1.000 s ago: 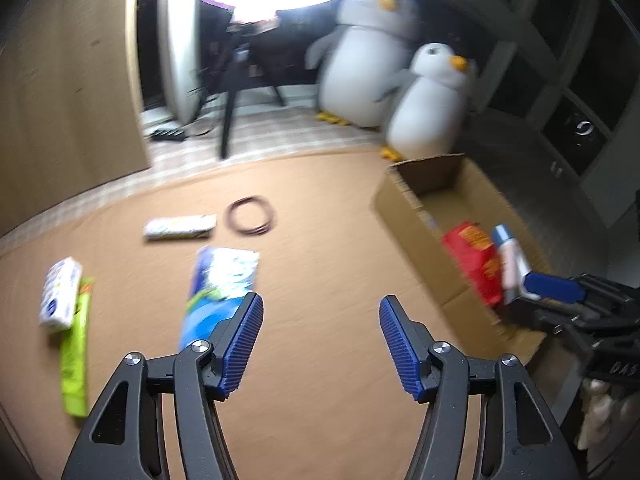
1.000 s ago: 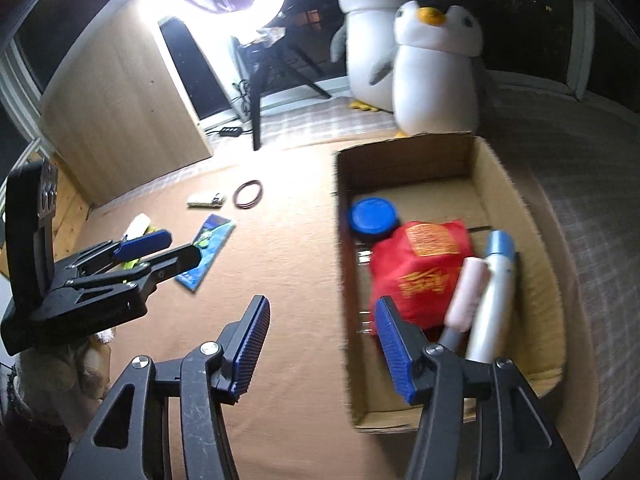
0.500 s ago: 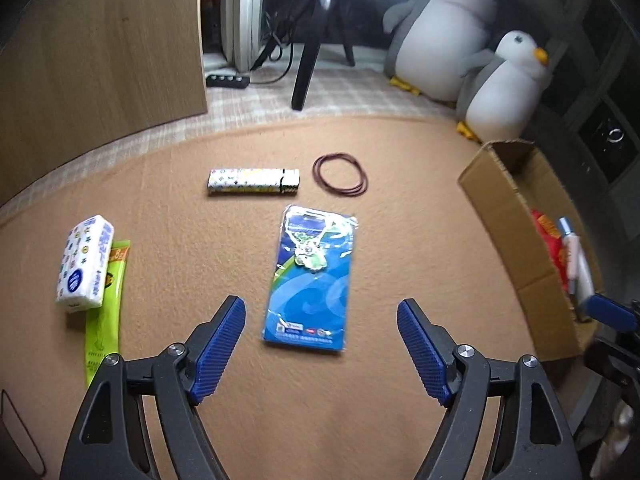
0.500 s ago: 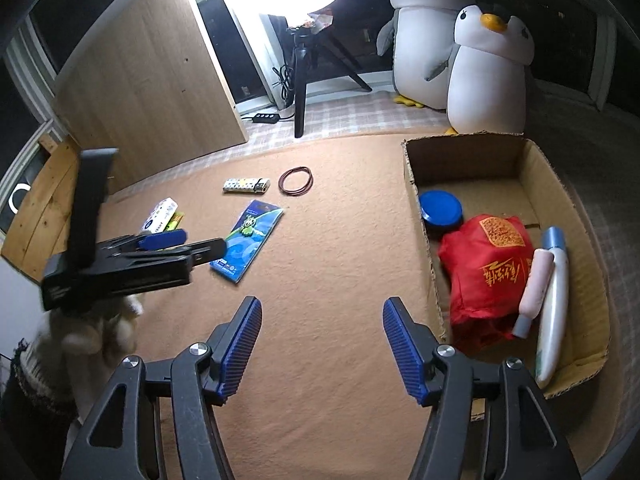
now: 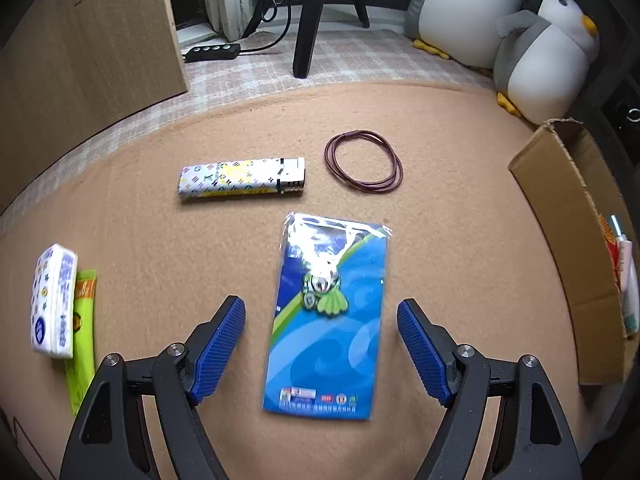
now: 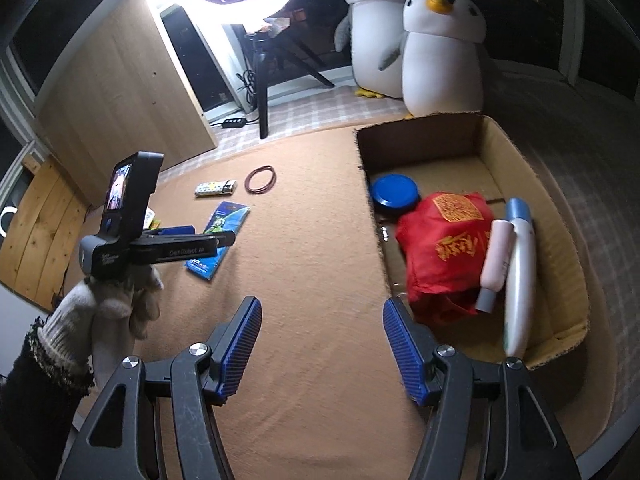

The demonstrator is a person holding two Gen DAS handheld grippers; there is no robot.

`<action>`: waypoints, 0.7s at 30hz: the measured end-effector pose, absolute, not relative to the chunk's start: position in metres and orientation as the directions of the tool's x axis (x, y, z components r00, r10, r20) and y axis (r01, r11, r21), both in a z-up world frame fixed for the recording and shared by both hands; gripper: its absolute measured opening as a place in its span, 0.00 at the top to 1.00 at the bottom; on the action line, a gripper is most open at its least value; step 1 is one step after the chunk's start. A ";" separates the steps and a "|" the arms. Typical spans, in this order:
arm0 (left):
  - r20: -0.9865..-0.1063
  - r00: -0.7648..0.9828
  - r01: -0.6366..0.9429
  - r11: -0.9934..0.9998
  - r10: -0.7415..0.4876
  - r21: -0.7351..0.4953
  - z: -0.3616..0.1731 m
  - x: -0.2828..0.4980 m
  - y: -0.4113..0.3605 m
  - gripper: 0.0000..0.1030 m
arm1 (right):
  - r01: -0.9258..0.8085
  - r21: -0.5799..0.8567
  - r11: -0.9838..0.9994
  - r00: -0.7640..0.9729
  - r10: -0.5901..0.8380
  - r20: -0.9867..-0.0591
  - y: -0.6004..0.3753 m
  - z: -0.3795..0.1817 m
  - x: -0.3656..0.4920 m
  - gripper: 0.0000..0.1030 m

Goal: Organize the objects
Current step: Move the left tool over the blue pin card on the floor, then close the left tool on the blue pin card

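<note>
A blue packet [image 5: 320, 368] with a green charm lies flat on the tan mat, straddled by the pads of my open left gripper [image 5: 320, 320], which do not touch it. Behind it lie a patterned lighter [image 5: 242, 178] and a ring of dark hair ties [image 5: 363, 166]. At the left are a tissue pack [image 5: 54, 300] and a green sachet [image 5: 82, 344]. My right gripper [image 6: 322, 312] hangs open and empty over bare mat beside the cardboard box [image 6: 560, 208]. The box holds a red bag [image 6: 444, 248], a blue lid [image 6: 394, 198], a pink tube [image 6: 496, 260] and a white bottle [image 6: 518, 280].
Two penguin plush toys [image 6: 440, 60] sit behind the box. A tripod leg [image 5: 306, 20], a power strip [image 5: 210, 52] and a wooden panel [image 5: 80, 40] stand beyond the mat's far edge. A gloved hand [image 6: 104, 304] holds the left gripper [image 6: 208, 236] over the packet.
My left gripper has swung left and sunk toward the blue packet, and its jaws have widened around it. The right gripper's jaws opened a little and it drew back slightly from the box.
</note>
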State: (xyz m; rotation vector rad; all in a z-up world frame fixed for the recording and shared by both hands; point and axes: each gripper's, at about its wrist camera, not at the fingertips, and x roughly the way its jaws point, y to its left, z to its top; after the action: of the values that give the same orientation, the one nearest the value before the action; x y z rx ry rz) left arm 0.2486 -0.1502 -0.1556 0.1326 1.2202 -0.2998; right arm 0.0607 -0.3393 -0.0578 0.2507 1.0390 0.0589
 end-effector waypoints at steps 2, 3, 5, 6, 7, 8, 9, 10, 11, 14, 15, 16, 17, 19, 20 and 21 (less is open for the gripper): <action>-0.940 0.304 0.304 0.951 -0.152 -0.055 -0.158 0.251 -0.154 0.21 | 0.072 0.233 0.970 0.507 0.165 -0.846 -0.342 -0.057 0.058 0.42; -0.941 0.304 0.308 0.950 -0.151 -0.053 -0.159 0.252 -0.156 0.21 | 0.074 0.232 0.970 0.508 0.164 -0.846 -0.344 -0.057 0.058 0.42; -0.942 0.306 0.320 0.947 -0.140 -0.037 -0.160 0.252 -0.160 0.21 | 0.075 0.230 0.970 0.509 0.161 -0.845 -0.347 -0.056 0.056 0.42; -0.942 0.306 0.324 0.945 -0.135 -0.030 -0.161 0.252 -0.161 0.21 | 0.077 0.230 0.970 0.511 0.160 -0.845 -0.348 -0.055 0.055 0.42; -0.943 0.309 0.326 0.945 -0.127 -0.020 -0.161 0.251 -0.163 0.21 | 0.077 0.230 0.970 0.512 0.159 -0.844 -0.349 -0.054 0.055 0.42; -0.943 0.309 0.327 0.945 -0.125 -0.018 -0.162 0.251 -0.163 0.23 | 0.078 0.230 0.970 0.513 0.159 -0.844 -0.350 -0.054 0.054 0.42; -0.942 0.310 0.329 0.944 -0.126 -0.018 -0.161 0.250 -0.163 0.25 | 0.079 0.231 0.970 0.513 0.159 -0.843 -0.351 -0.054 0.054 0.42; -0.942 0.311 0.333 0.943 -0.125 -0.015 -0.161 0.249 -0.164 0.27 | 0.079 0.232 0.970 0.514 0.160 -0.843 -0.352 -0.054 0.053 0.42; -0.942 0.313 0.335 0.942 -0.123 -0.012 -0.160 0.246 -0.163 0.31 | 0.079 0.232 0.969 0.513 0.160 -0.843 -0.352 -0.054 0.054 0.42; -0.941 0.315 0.334 0.942 -0.122 -0.010 -0.157 0.242 -0.163 0.42 | 0.079 0.239 0.968 0.512 0.167 -0.843 -0.352 -0.055 0.055 0.42; -0.941 0.315 0.332 0.943 -0.122 -0.011 -0.157 0.241 -0.162 0.42 | 0.077 0.242 0.967 0.510 0.170 -0.843 -0.351 -0.056 0.057 0.42; -0.941 0.315 0.331 0.944 -0.123 -0.013 -0.156 0.240 -0.161 0.42 | 0.075 0.244 0.967 0.510 0.173 -0.842 -0.350 -0.056 0.056 0.42; -0.941 0.316 0.332 0.943 -0.122 -0.011 -0.157 0.238 -0.161 0.43 | 0.073 0.244 0.967 0.510 0.174 -0.842 -0.350 -0.056 0.056 0.42; -0.939 0.322 0.331 0.944 -0.121 -0.008 -0.157 0.235 -0.159 0.43 | 0.068 0.243 0.968 0.512 0.176 -0.841 -0.349 -0.055 0.056 0.42; -0.939 0.323 0.327 0.945 -0.121 -0.010 -0.157 0.233 -0.158 0.43 | 0.066 0.243 0.968 0.513 0.176 -0.840 -0.348 -0.055 0.056 0.42; -0.939 0.322 0.325 0.946 -0.123 -0.013 -0.157 0.232 -0.157 0.43 | 0.064 0.242 0.968 0.515 0.176 -0.839 -0.348 -0.054 0.056 0.42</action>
State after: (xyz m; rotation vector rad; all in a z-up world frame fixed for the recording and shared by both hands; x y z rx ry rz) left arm 0.2315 -0.1568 -0.1566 0.1904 1.2089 -0.2963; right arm 0.0564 -0.3480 -0.0543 0.2556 1.0312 0.0680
